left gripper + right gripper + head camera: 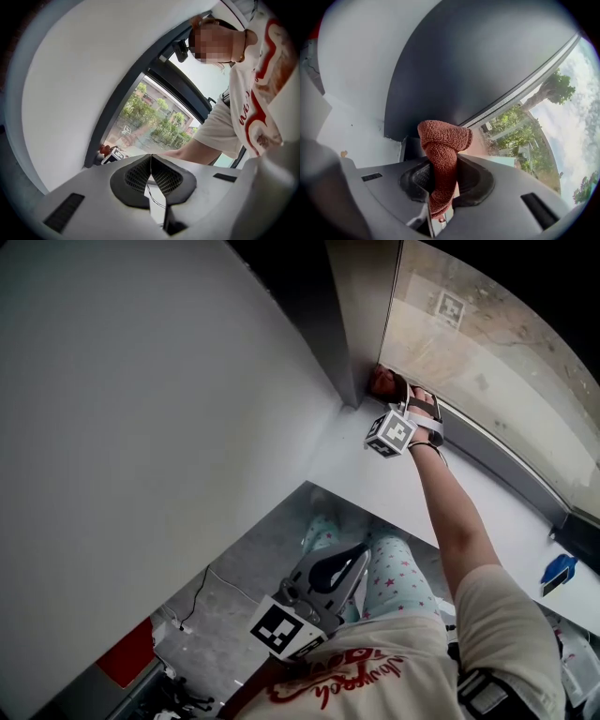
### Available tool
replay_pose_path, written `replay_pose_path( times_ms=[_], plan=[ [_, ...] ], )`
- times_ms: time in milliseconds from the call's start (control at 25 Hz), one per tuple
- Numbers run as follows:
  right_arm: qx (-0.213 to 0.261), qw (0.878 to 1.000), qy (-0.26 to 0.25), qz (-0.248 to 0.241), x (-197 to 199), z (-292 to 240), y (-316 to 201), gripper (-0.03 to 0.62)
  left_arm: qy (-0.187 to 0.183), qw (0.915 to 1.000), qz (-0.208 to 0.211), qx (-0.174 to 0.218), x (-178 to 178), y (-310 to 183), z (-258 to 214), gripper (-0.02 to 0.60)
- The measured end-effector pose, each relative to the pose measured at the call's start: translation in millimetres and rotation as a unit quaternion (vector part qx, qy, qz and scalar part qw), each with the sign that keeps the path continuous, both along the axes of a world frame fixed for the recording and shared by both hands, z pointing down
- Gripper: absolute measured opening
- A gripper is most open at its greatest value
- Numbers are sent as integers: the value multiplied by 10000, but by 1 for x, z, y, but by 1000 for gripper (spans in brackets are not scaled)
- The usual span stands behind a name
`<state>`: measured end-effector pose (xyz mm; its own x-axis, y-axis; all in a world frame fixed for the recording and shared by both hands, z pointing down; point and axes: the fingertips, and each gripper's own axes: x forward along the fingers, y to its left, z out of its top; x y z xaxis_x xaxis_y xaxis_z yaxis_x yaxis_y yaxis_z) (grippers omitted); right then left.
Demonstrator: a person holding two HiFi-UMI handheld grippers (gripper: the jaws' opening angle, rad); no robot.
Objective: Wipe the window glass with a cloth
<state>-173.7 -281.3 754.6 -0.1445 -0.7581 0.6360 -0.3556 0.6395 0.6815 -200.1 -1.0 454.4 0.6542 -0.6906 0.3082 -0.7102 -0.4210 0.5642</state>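
My right gripper (392, 395) reaches to the lower left corner of the window glass (487, 343), shut on a rust-red cloth (440, 150). The cloth's folded end (382, 381) sits by the dark grey window frame (352, 324), close to the glass; contact cannot be told. In the right gripper view the cloth stands up between the jaws, with the glass (534, 122) to the right. My left gripper (354, 563) hangs low near my body, its jaws pressed together with nothing in them (151, 161).
A white sill (403, 493) runs under the window, and a white wall (141, 409) fills the left. A blue object (559, 571) lies on the sill at the right. Below are a grey floor (234, 559), cables and a red item (127, 652).
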Motion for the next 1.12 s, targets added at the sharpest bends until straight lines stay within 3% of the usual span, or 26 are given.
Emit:
replay_pose_path(
  times_ms=[120,240,440,720,960,1120],
  plan=[
    [321,9979,-557,52,2,-44,6,83,-108,9997,29,211,1,-5,-7,21],
    [768,9883,-1312,90,12,-118,25,83,-116,9983,141,545,14,-16,-31,21],
    [1091,9654,-2339,369,44,-241,81,83,-169,9950,291,940,39,-32,-71,21],
    [2054,9283,-3063,478,108,-386,140,84,-168,9821,538,1798,69,-50,-125,21],
    [2258,9091,-3446,613,147,-452,195,83,-119,9758,900,1991,96,-47,-151,21],
    [2202,8777,-4168,858,164,-478,225,83,-89,9665,1123,2305,112,-43,-175,21]
  ],
)
